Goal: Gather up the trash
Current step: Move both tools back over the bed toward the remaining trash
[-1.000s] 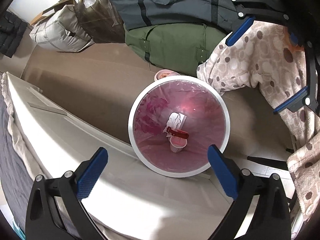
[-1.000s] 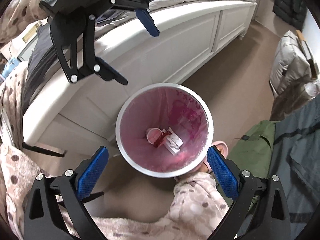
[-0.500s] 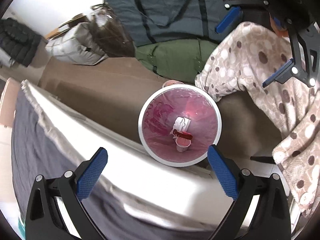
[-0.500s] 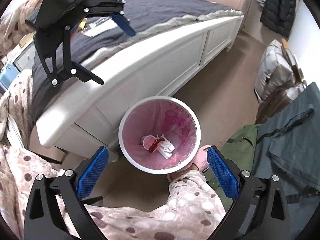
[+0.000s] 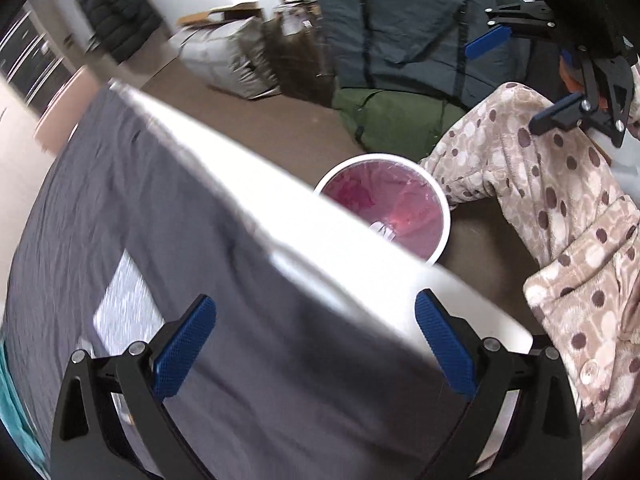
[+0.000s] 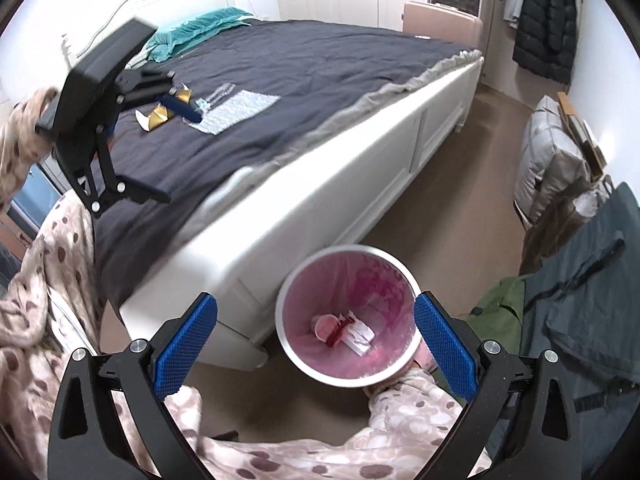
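In the left wrist view, the left gripper (image 5: 316, 346) has its blue-padded jaws wide apart and holds nothing, above the dark grey bed cover (image 5: 160, 240). A pale rectangular sheet (image 5: 120, 312) lies on this cover, blurred. Beyond the white bed edge, the round white bin with a pink liner (image 5: 434, 200) stands on the brown floor, partly hidden. In the right wrist view, the right gripper (image 6: 315, 346) is also wide and empty, over the same bin (image 6: 288, 344). Inside it lie a pink cup (image 6: 323, 325) and a crumpled white paper (image 6: 360, 334). Far left on the bed, gold wrappers (image 6: 158, 118) lie beside the sheet (image 6: 236, 110), just under the left gripper (image 6: 160, 140).
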